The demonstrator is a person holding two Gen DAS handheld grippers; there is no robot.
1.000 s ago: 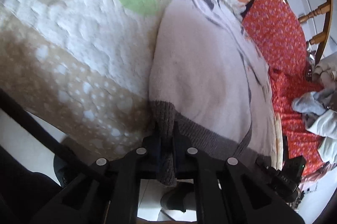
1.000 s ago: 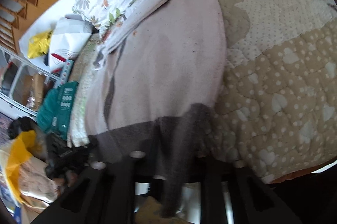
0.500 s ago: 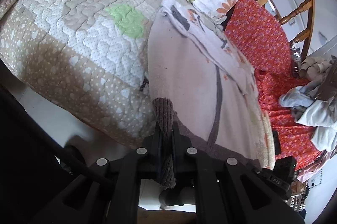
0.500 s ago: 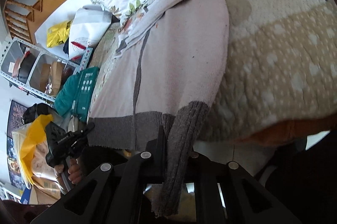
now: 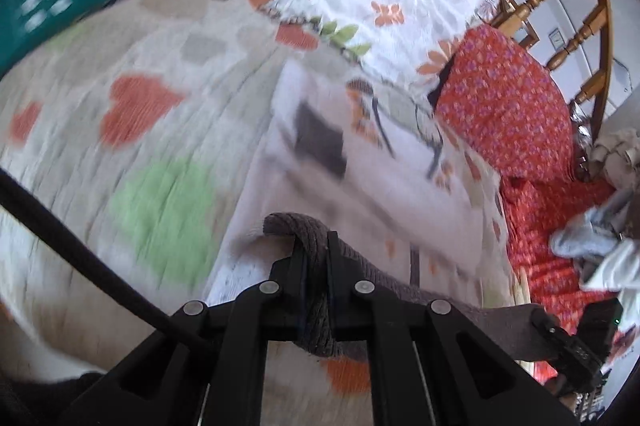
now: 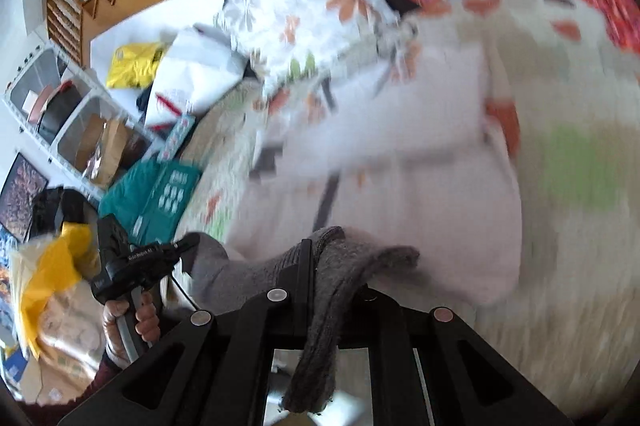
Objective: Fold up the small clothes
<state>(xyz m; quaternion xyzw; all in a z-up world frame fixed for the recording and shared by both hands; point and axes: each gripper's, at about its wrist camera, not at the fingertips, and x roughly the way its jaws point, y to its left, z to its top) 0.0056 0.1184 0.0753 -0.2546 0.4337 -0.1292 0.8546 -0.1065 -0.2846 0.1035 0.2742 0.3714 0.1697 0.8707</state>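
Covering the bed, a quilt [image 5: 132, 114] with hearts carries our pale sweater [image 5: 360, 194], a floral pillow [image 5: 384, 6] at its far end and red cloth [image 5: 508, 106] to the right. We lift its grey hem [image 5: 460, 302] off the near edge, left gripper [image 5: 316, 250] and right gripper [image 6: 316, 250] each clenched on a corner.

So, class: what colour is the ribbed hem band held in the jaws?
Grey-brown ribbed hem band on a pale pinkish sweater; clearest in the right wrist view.
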